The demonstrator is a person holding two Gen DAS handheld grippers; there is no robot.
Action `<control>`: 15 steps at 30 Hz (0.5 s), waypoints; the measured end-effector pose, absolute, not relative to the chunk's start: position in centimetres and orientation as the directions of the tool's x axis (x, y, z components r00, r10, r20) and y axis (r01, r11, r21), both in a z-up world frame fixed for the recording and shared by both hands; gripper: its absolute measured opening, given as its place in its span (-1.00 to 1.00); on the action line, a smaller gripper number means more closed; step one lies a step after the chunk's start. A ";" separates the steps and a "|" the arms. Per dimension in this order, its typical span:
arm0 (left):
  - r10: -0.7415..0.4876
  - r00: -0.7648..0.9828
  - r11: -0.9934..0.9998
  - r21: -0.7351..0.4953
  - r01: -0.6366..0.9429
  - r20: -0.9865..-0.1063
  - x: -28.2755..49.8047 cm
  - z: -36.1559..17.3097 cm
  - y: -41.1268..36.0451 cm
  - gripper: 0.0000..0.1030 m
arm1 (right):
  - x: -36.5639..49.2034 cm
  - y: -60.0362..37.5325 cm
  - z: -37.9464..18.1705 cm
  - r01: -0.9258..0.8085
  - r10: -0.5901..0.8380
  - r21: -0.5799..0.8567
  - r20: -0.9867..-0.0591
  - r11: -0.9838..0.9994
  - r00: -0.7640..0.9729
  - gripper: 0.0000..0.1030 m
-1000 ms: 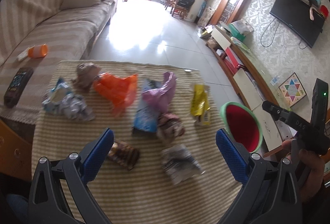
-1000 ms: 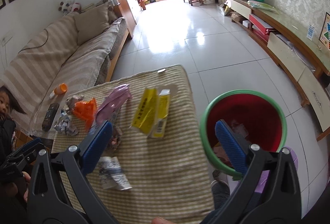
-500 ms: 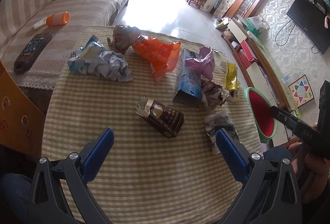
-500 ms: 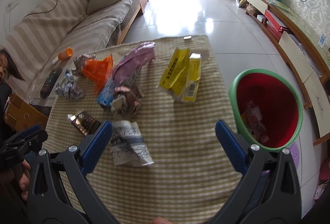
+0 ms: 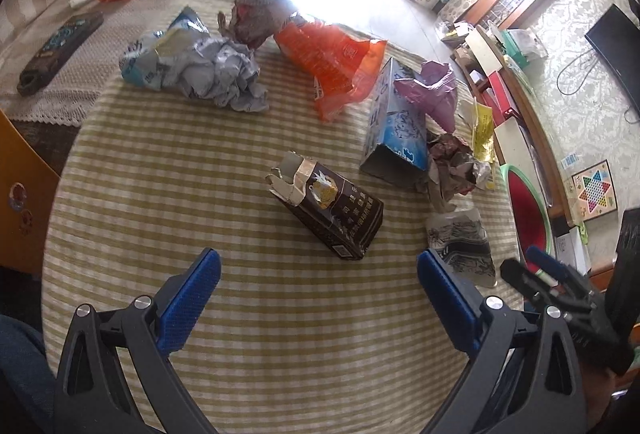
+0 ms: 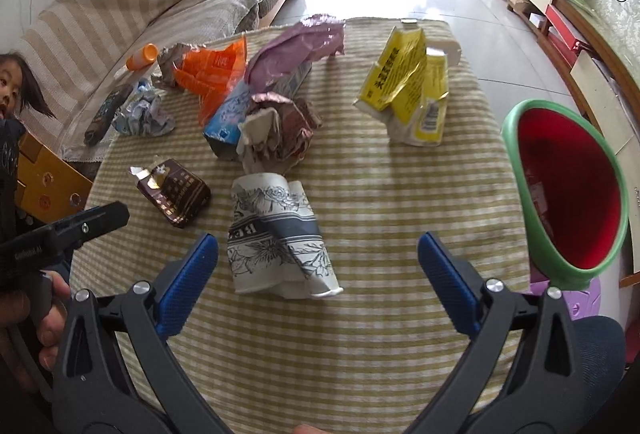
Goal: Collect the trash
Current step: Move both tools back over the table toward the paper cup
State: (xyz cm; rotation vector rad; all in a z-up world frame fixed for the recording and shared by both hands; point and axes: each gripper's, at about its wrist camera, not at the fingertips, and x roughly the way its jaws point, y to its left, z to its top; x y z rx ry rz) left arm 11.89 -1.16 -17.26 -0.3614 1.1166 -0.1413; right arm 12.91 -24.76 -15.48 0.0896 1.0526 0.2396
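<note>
The striped surface point(image 6: 400, 334) carries nearly all the trash, so collection looks barely begun. The red bin point(image 6: 576, 194) beside its right edge shows only a few scraps inside. Left to gather, by my count about 9 pieces: the blue carton point(image 5: 396, 130), orange bag point(image 5: 332, 62), purple bag point(image 6: 296, 50), yellow wrapper point(image 6: 408, 86), crumpled grey paper point(image 5: 208, 70), the dark box point(image 5: 332, 210), and the flattened paper cup point(image 6: 276, 238). The left claw point(image 5: 318, 282) hangs spread wide, holding nothing, the dark box just ahead. The right claw point(image 6: 318, 258) is equally spread and empty, the paper cup lying between its fingers, untouched.
</note>
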 end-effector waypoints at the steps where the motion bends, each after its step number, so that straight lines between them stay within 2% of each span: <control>1: -0.290 0.434 0.932 -0.355 -0.075 -0.853 12.1 -17.4 -1.2 0.82 | 13.0 -24.7 -15.7 -0.154 0.238 0.186 -0.851 0.970 0.469 0.91; 7: -0.303 0.406 0.920 -0.375 -0.110 -0.862 13.7 -18.8 -1.9 0.76 | 13.6 -24.6 -17.3 -0.150 0.261 0.216 -0.858 0.965 0.442 0.91; 15: -0.297 0.386 0.907 -0.384 -0.170 -0.873 15.5 -20.4 -2.6 0.56 | 14.3 -23.9 -18.5 -0.162 0.302 0.256 -0.853 0.953 0.427 0.91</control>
